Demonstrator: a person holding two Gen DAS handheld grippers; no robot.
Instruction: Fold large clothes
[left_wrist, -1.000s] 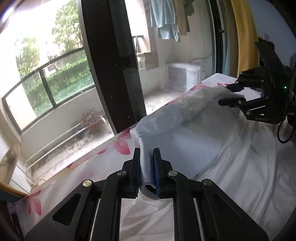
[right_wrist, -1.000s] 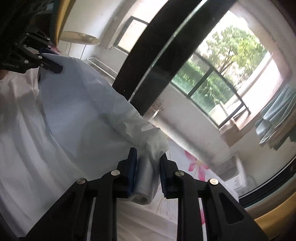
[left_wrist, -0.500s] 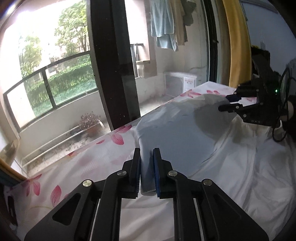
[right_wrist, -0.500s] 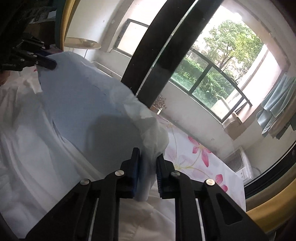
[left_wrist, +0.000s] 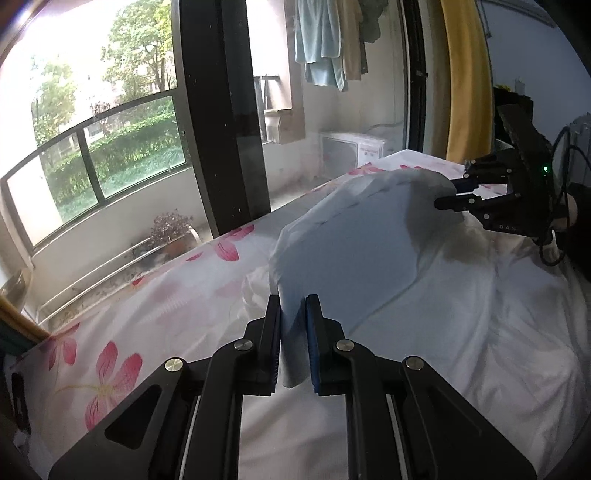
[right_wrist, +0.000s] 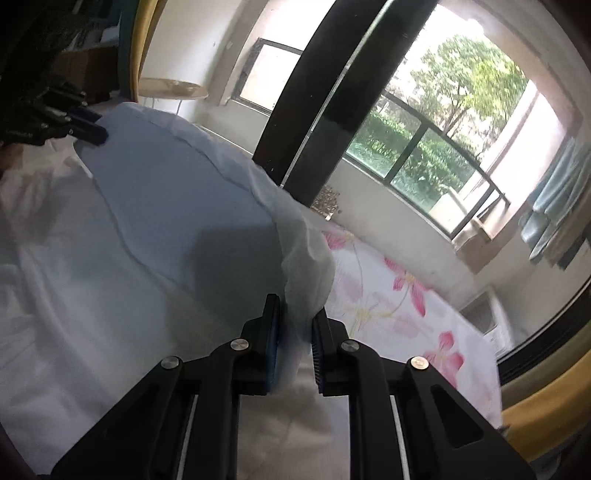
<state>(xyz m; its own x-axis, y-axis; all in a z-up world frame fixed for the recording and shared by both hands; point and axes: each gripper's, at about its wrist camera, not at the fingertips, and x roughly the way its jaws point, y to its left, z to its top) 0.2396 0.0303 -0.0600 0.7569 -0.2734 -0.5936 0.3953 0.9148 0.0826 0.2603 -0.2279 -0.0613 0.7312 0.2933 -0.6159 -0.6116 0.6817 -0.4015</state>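
A large white garment (left_wrist: 424, 302) lies spread on the bed. Its far edge is lifted and folded over toward me, showing a pale blue-grey underside (left_wrist: 351, 251). My left gripper (left_wrist: 293, 332) is shut on one corner of that lifted edge. My right gripper (right_wrist: 294, 332) is shut on the other corner. In the left wrist view the right gripper (left_wrist: 456, 192) shows at the upper right, holding the cloth. In the right wrist view the left gripper (right_wrist: 90, 127) shows at the upper left. The garment (right_wrist: 92, 295) fills the left of that view.
The bed has a white sheet with pink flowers (left_wrist: 110, 369), also shown in the right wrist view (right_wrist: 399, 295). Beyond it stand a dark window post (left_wrist: 221, 110), a balcony with a potted plant (left_wrist: 170, 230), and a yellow curtain (left_wrist: 465, 74).
Both grippers have carried the lifted edge of the garment back over the rest of it, toward me. The fold has grown wider and flatter, and more flowered sheet shows beyond it.
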